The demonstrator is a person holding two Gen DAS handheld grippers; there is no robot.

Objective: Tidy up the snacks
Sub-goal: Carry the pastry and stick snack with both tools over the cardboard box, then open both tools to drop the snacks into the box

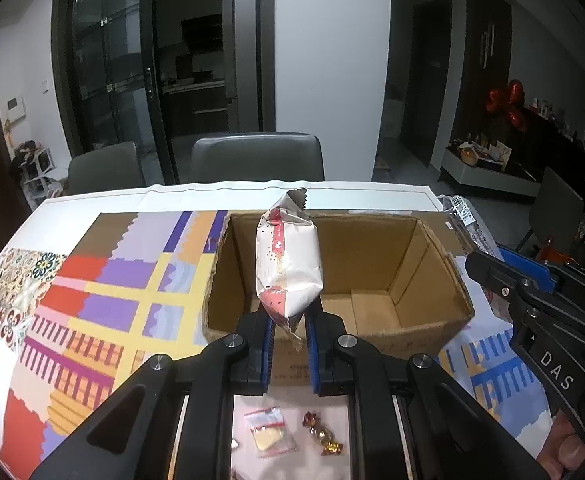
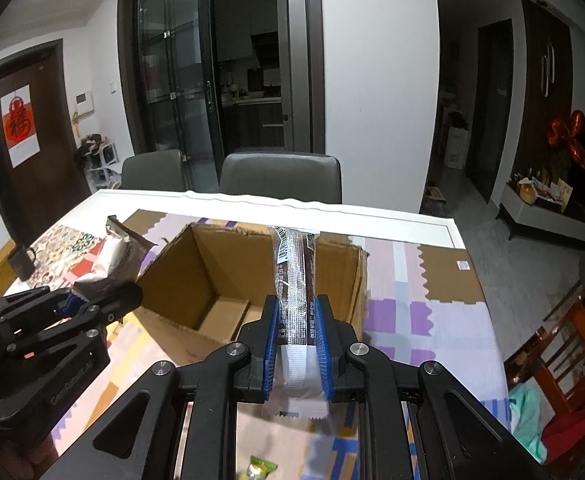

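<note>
On the surface (image 1: 92, 208), snack packs are held squeezed by the left gripper (image 1: 287, 330) and right gripper (image 2: 297, 332) over the cardboard box (image 1: 424, 332), ready for dropping in

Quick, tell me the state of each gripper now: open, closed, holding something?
Left gripper: closed on the white and pink snack packet.
Right gripper: closed on the long dark snack bar.

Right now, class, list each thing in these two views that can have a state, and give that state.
left gripper: shut on white-and-pink snack packet
right gripper: shut on long dark snack bar
cardboard box: open, looks empty
small sachet: lying on table
wrapped candy: lying on table
</note>
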